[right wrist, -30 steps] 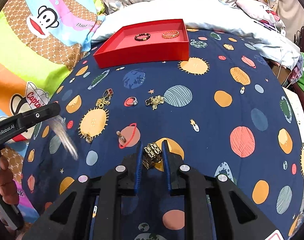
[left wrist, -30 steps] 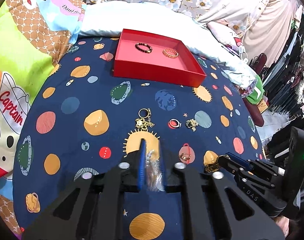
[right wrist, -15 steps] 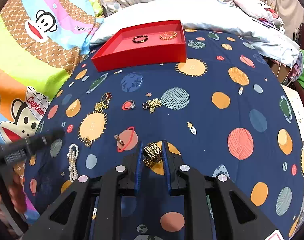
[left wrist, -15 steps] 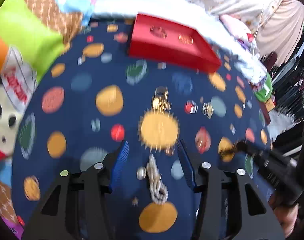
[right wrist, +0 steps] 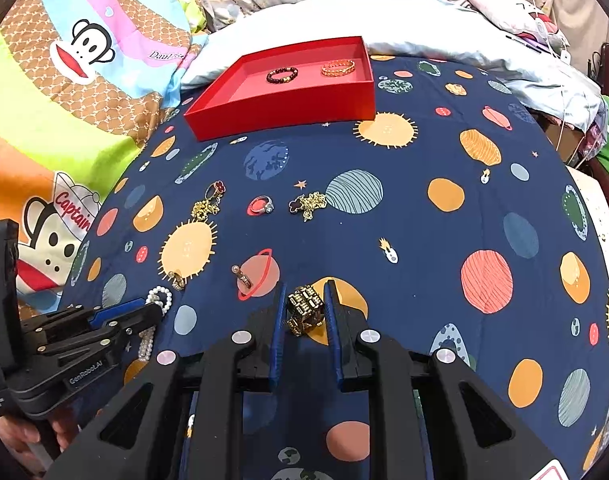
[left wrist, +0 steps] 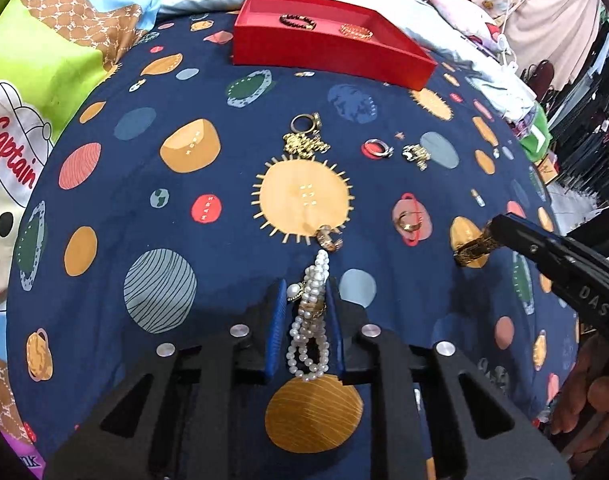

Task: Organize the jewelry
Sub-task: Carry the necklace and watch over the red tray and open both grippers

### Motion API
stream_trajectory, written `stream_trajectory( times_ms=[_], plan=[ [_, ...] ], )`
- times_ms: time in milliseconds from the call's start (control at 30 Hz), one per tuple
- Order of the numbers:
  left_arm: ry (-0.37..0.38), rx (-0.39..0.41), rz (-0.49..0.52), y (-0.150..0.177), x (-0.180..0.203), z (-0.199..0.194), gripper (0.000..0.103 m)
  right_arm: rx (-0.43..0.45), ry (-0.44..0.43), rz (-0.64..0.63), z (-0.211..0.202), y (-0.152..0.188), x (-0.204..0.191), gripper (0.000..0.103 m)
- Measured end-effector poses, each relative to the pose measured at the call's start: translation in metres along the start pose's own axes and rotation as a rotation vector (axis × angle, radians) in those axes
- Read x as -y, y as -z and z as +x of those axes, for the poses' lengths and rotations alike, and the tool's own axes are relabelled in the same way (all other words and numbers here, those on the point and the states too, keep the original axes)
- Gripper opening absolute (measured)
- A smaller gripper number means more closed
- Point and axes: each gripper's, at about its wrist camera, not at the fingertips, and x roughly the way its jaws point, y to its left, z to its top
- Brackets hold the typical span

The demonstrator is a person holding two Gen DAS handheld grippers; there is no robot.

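A white pearl bracelet [left wrist: 310, 320] lies on the dark blue planet-print cloth [left wrist: 144, 184], between the fingers of my left gripper [left wrist: 305, 286]. The jaws are closing around it, and a slim gap still shows on the left side. My right gripper [right wrist: 305, 288] is shut on a chunky gold bracelet [right wrist: 304, 310] and holds it just above the cloth. A red tray [right wrist: 284, 116] at the far edge holds a dark bead bracelet [right wrist: 282, 75] and an orange-gold bracelet [right wrist: 338, 67]. In the right wrist view the left gripper [right wrist: 144, 312] sits low at the left, over the pearls [right wrist: 160, 294].
Loose pieces lie mid-cloth: a gold chain with a ring [left wrist: 304, 142], a stone ring [left wrist: 377, 148], a gold clover piece [left wrist: 415, 156], a gold ring [left wrist: 408, 222] and a small ring [left wrist: 328, 238]. Cartoon bedding [left wrist: 44, 80] borders the left; white pillows lie behind the tray.
The left gripper held the pearl bracelet up, opened and let it fall on the cloth, then came down over it with the jaws narrowing. The right gripper kept still with the gold bracelet.
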Motion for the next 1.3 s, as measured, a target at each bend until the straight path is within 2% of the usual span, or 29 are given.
stream_trajectory(
  times_ms=[133, 300, 400, 567, 767, 867, 967, 1133, 1200, 1300],
  plan=[
    [0.035, 0.023, -0.012, -0.01, 0.0, -0.013, 0.019, 0.018, -0.004, -0.003, -0.006, -0.006, -0.001, 0.017],
    [0.069, 0.075, -0.017, -0.039, 0.0, -0.032, 0.019, 0.049, -0.015, -0.017, -0.011, -0.028, -0.001, 0.017],
    [0.081, 0.112, -0.012, -0.07, -0.001, -0.037, 0.019, 0.083, -0.024, -0.036, -0.012, -0.057, 0.0, 0.017],
    [0.086, 0.17, 0.004, -0.135, -0.005, -0.033, 0.019, 0.152, -0.025, -0.076, 0.0, -0.127, 0.003, 0.017],
    [0.061, 0.216, 0.014, -0.218, -0.011, 0.001, 0.019, 0.177, -0.033, -0.113, 0.051, -0.211, 0.007, 0.017],
    [0.061, 0.199, 0.01, -0.256, -0.014, 0.033, 0.019, 0.179, -0.015, -0.156, 0.081, -0.238, 0.006, 0.017],
    [0.036, 0.183, 0.021, -0.277, -0.014, 0.06, 0.019, 0.167, 0.009, -0.206, 0.116, -0.261, 0.011, 0.017],
    [0.007, 0.146, 0.006, -0.3, -0.023, 0.105, 0.019, 0.12, 0.056, -0.259, 0.158, -0.273, 0.02, 0.017],
    [0.001, 0.136, 0.001, -0.303, -0.026, 0.115, 0.019, 0.105, 0.051, -0.262, 0.164, -0.27, 0.022, 0.018],
    [0.012, 0.133, -0.012, -0.304, -0.029, 0.121, 0.02, 0.094, -0.005, -0.253, 0.162, -0.261, 0.02, 0.019]
  ],
)
